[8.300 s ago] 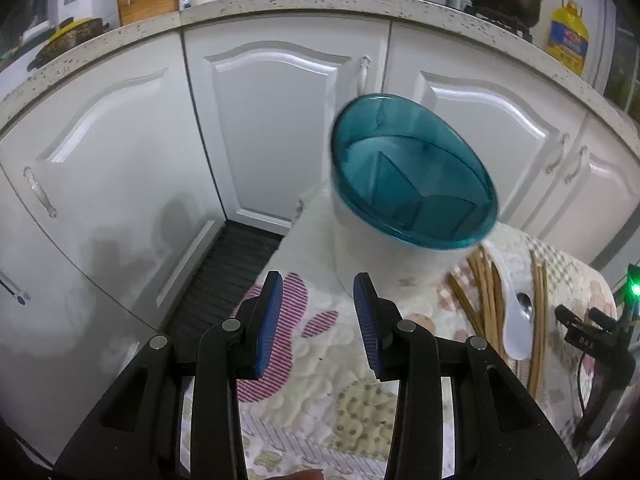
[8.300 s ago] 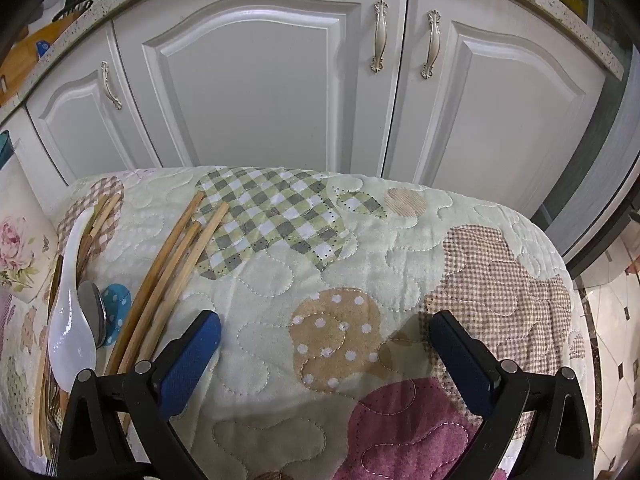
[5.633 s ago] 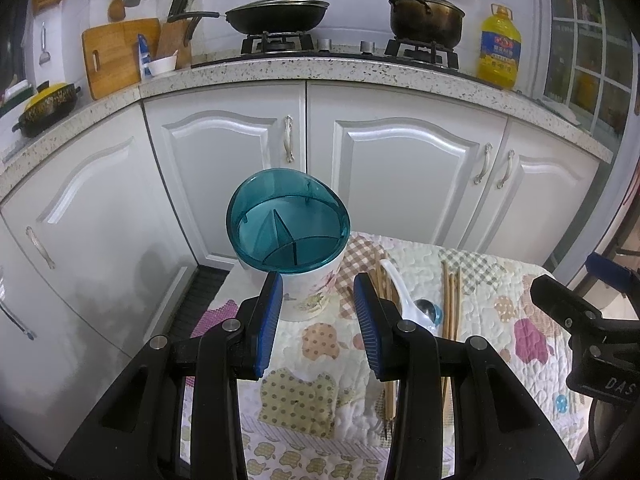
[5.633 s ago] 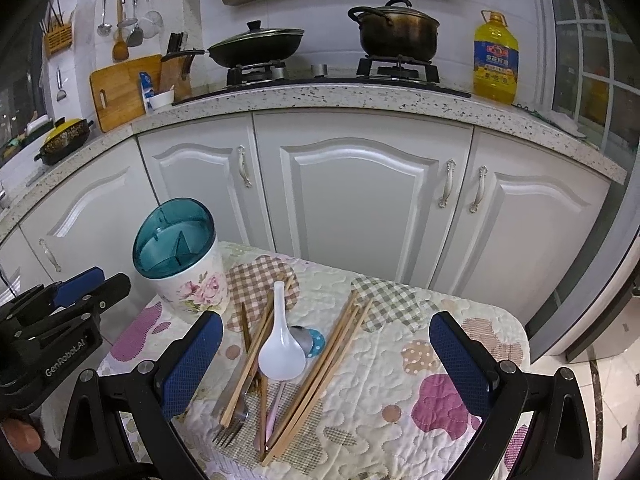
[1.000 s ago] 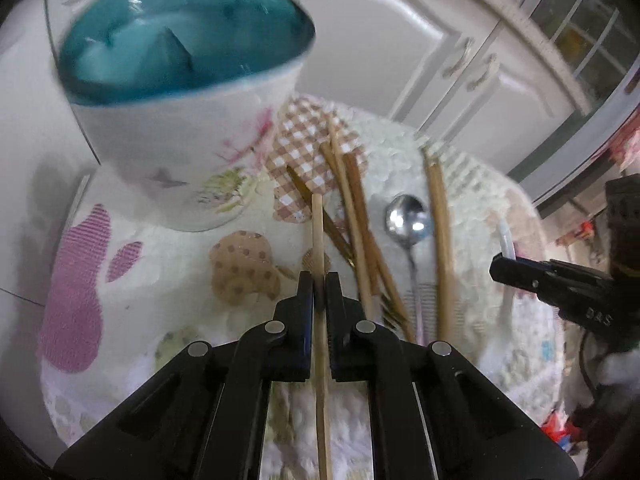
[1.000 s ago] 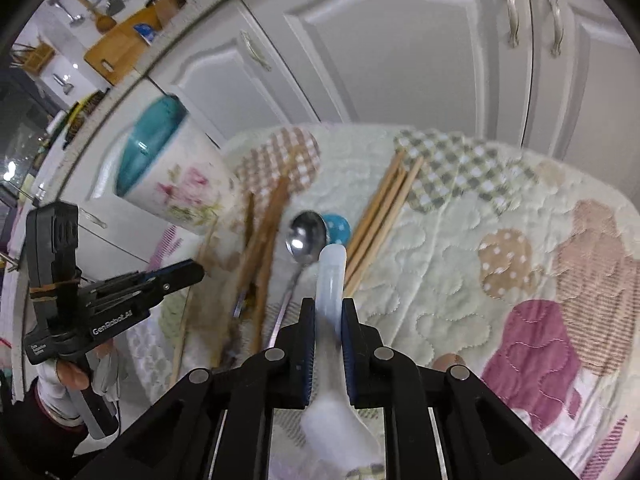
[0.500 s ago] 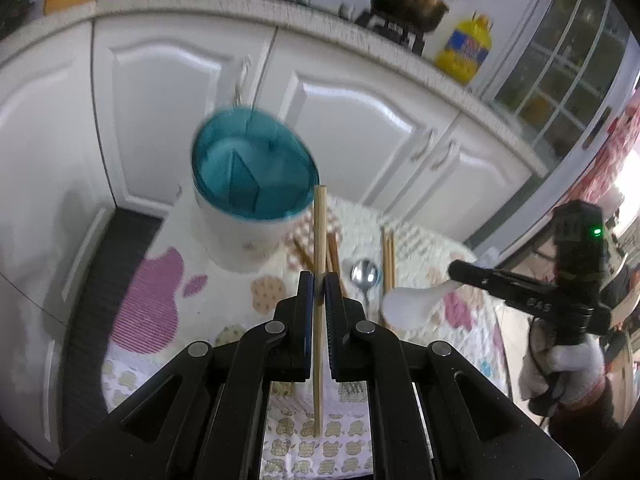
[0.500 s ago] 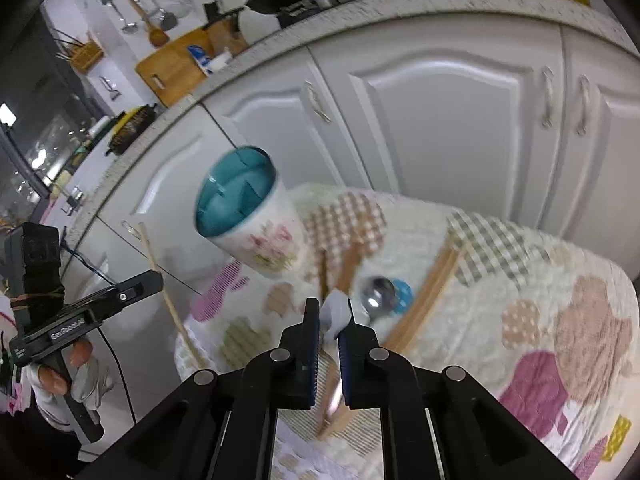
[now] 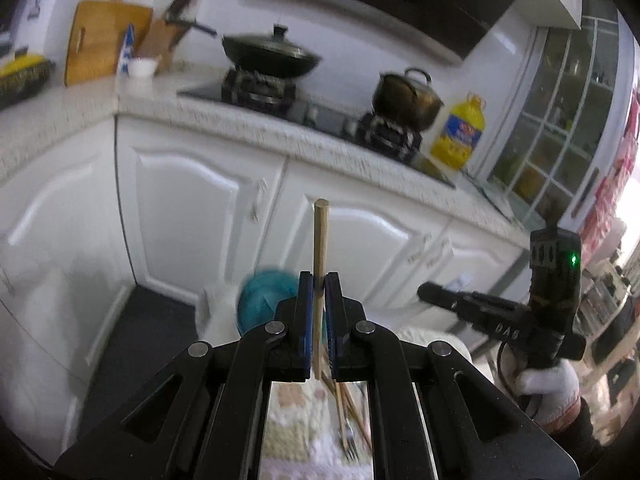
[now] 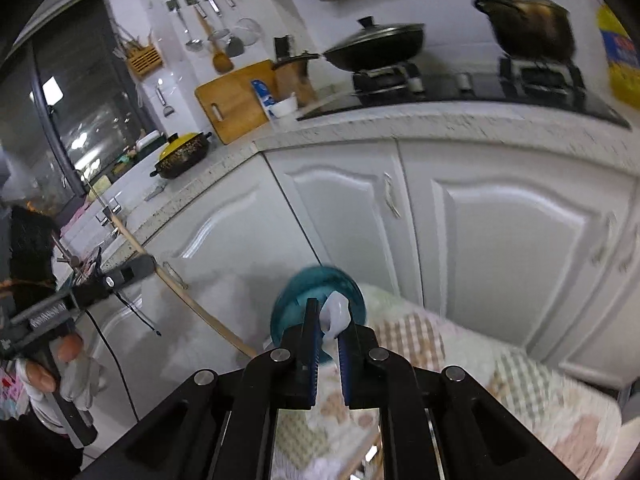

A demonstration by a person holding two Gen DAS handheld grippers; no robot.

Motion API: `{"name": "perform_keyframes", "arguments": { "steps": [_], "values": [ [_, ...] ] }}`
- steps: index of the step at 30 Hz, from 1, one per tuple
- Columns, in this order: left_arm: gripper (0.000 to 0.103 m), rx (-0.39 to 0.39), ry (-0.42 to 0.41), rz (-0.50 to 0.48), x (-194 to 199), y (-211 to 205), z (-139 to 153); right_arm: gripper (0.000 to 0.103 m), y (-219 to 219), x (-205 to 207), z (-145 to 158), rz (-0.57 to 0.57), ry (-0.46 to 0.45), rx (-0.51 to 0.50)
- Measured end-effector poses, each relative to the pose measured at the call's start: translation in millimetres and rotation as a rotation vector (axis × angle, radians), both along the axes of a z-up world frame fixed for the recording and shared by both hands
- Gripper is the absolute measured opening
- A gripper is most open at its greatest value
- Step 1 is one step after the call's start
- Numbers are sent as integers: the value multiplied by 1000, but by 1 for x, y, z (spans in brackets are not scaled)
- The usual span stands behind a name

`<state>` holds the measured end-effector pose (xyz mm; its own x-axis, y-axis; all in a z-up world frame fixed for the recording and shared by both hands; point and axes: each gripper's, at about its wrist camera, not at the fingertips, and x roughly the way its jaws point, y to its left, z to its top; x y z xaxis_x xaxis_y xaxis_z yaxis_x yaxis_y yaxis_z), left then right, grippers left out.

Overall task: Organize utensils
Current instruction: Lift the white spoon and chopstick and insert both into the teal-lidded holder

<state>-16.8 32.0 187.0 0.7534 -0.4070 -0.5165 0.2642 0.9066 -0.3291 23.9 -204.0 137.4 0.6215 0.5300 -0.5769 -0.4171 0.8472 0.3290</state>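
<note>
Aloft, chopstick (image 9: 320, 248) clamped, spoon (image 10: 335, 316) clamped

Quilted table (image 10: 520, 380): holder (image 10: 320, 292), chopsticks (image 9: 352, 408), fork (image 9: 349, 446).

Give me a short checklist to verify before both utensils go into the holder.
1. Left gripper shut on the chopstick: ok.
2. Right gripper shut on the white spoon: ok.
3. Holder upright on the table: cannot tell, blurred.
4. Holder opening free: cannot tell, blurred.
5. The grippers apart from each other: ok.
6. More chopsticks and a fork wait on the cloth: ok.
</note>
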Motion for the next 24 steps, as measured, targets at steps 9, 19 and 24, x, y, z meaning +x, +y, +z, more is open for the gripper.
{"name": "perform_keyframes", "arguments": {
  "steps": [9,19,24],
  "values": [
    [4,78,-12,101,49,12,-4,8,45,57,-24,18,36,-62],
    [4,160,108,108,83,-7,-69,7,68,96,-80,88,191,-111],
    [4,181,156,131,92,-13,-95,14,64,95,-92,94,195,-103]
  ]
}}
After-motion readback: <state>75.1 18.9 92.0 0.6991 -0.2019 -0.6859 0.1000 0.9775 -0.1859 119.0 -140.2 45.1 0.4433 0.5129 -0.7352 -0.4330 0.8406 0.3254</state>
